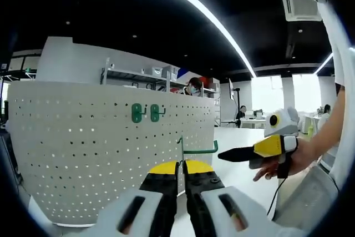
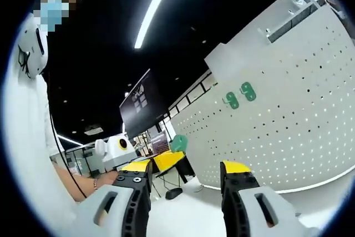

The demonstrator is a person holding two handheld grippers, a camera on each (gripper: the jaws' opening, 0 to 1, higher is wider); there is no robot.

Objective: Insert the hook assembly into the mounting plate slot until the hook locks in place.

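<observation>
White pegboard point(image 1: 111, 154) fills my working area, a long ceiling light strip point(image 1: 211, 20) running above it. On my left gripper point(image 1: 181, 166), the jaws are pinched nearly together on a green hook point(image 1: 198, 149), its thin stem rising between the tips just off the pegboard's right edge; how firmly it's gripped I can't make out. Two green hooks point(image 1: 145, 112) already sit on the pegboard. My right gripper point(image 2: 186, 166) shows jaws wide apart, nothing between them.
</observation>
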